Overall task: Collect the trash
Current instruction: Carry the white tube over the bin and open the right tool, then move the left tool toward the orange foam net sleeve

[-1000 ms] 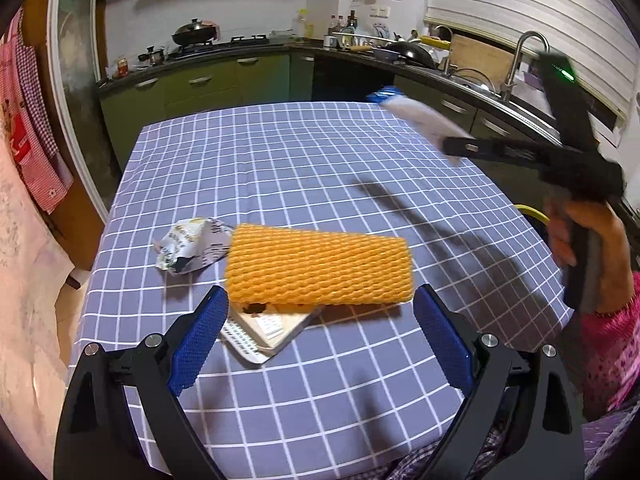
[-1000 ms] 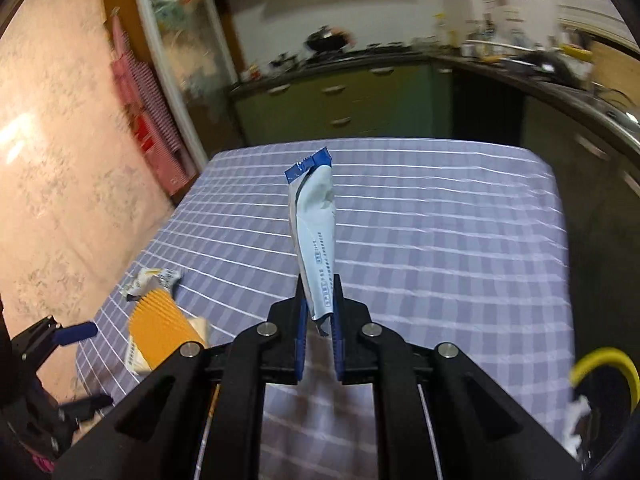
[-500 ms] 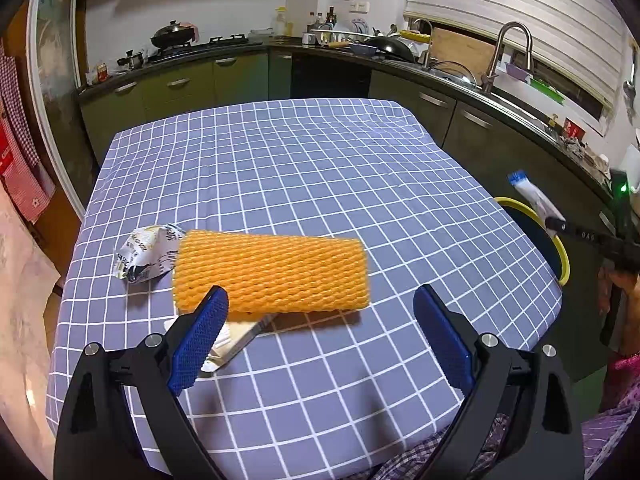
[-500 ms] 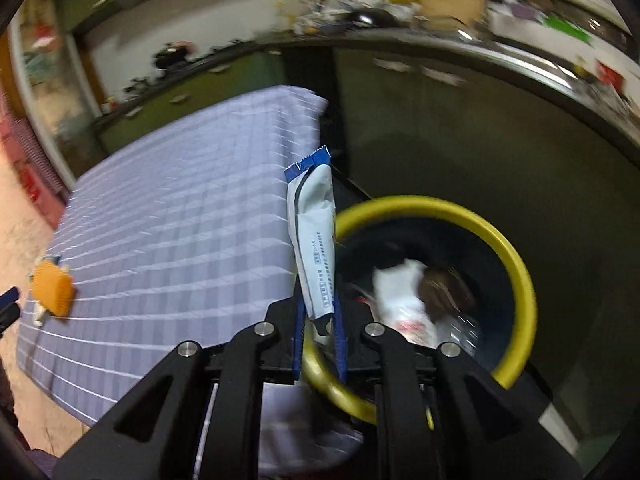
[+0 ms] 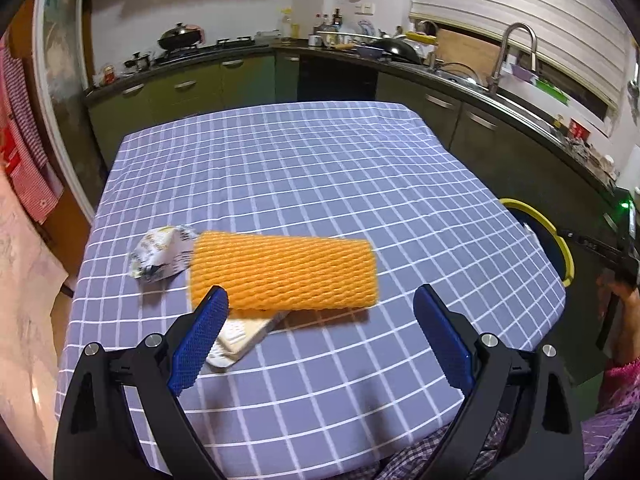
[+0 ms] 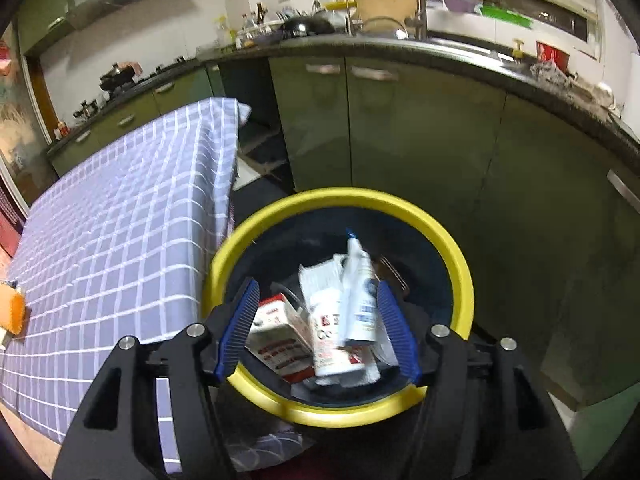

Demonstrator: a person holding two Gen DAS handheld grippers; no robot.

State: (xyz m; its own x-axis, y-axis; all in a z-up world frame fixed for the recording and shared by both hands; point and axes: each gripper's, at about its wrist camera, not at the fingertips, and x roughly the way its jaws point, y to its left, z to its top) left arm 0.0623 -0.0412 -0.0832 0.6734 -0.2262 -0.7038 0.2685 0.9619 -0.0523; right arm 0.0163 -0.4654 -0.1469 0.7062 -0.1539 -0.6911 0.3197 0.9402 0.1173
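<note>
My right gripper [image 6: 317, 288] hangs over the yellow-rimmed bin [image 6: 460, 264], and its jaws are opening. A white and blue wrapper [image 6: 358, 292] drops, blurred, between them, free of the pads, close to the right one. In the bin lie a red and white carton [image 6: 280, 332] and white paper trash [image 6: 328, 320]. My left gripper [image 5: 320, 300] stands open low over the table, just short of an orange foam net [image 5: 284, 270]. A flat cream packet [image 5: 240, 336] pokes out from under the net. A crumpled wrapper [image 5: 162, 258] lies at its left end.
The checked purple tablecloth [image 5: 320, 180] covers the table; the bin's rim [image 5: 560, 248] sits off its right edge. Green kitchen cabinets [image 6: 400, 140] stand close behind the bin. A hand [image 5: 628, 312] holds the right gripper's handle at the far right.
The right gripper swung from over the table to above the bin and its jaws parted, letting go of the white and blue wrapper. The left gripper stayed open by the orange net.
</note>
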